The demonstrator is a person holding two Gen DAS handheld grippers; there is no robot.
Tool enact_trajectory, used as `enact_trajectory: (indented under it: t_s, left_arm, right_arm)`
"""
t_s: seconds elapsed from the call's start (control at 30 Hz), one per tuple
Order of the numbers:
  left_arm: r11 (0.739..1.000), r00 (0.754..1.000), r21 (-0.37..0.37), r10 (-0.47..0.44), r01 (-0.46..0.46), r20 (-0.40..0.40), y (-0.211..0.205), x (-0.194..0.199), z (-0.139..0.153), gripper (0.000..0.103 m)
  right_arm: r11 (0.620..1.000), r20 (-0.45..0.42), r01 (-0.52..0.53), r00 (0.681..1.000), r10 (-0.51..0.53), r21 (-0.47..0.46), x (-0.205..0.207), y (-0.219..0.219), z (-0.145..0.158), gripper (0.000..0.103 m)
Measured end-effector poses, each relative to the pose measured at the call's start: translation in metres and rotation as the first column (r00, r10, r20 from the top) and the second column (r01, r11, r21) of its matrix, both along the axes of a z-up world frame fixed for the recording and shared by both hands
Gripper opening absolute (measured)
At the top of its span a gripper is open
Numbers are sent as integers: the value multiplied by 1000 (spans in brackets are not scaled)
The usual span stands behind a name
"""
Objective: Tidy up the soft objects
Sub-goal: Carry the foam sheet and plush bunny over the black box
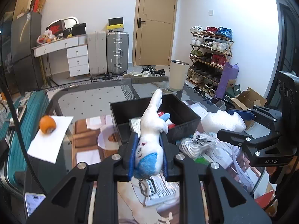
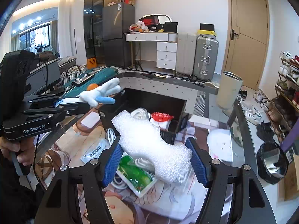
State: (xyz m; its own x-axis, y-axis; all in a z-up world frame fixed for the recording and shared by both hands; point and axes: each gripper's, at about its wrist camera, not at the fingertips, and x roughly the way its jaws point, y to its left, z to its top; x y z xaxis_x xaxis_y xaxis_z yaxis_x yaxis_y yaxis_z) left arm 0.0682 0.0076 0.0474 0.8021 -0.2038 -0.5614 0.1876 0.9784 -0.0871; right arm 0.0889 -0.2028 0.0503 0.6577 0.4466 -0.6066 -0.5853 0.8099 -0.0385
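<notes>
While the left gripper (image 1: 147,143) pinches a white and blue plush toy (image 1: 150,130) tight between its blue pads, the toy's ears point up the frame over the near wall of a black bin (image 1: 185,119) at the centre of the left wrist view. A beaded chain (image 1: 147,185) dangles from the toy's blue end at the bottom of the jaws. In the right wrist view the right gripper (image 2: 156,160) has its jaws partly spread around a white foam piece (image 2: 149,143); the foam's lower right end touches the right pad, while its left edge lies at or just beside the left pad, and I cannot tell whether it is truly clamped. The foam slants from lower centre toward the bin, whose inside holds a red and white packet (image 2: 161,118) and white cords. Beneath the foam, a green packet (image 2: 137,175) lies on the glass counter (image 2: 248,136). An orange (image 1: 47,124) rests on white paper (image 1: 50,140) at the left of the left wrist view.
</notes>
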Motion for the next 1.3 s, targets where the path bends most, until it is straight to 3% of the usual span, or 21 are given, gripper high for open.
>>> enact_trajectory:
  t_s: [0.47, 1.3]
  left_arm:
    - [998, 997, -3, -69, 69, -32, 0, 48, 1, 20]
    - [997, 992, 13, -79, 80, -94, 4, 105, -15, 20]
  right_arm:
    - [998, -11, -37, 999, 36, -54, 47, 16, 1, 69]
    - [966, -43, -210, 978, 206, -150, 106, 55, -20, 69]
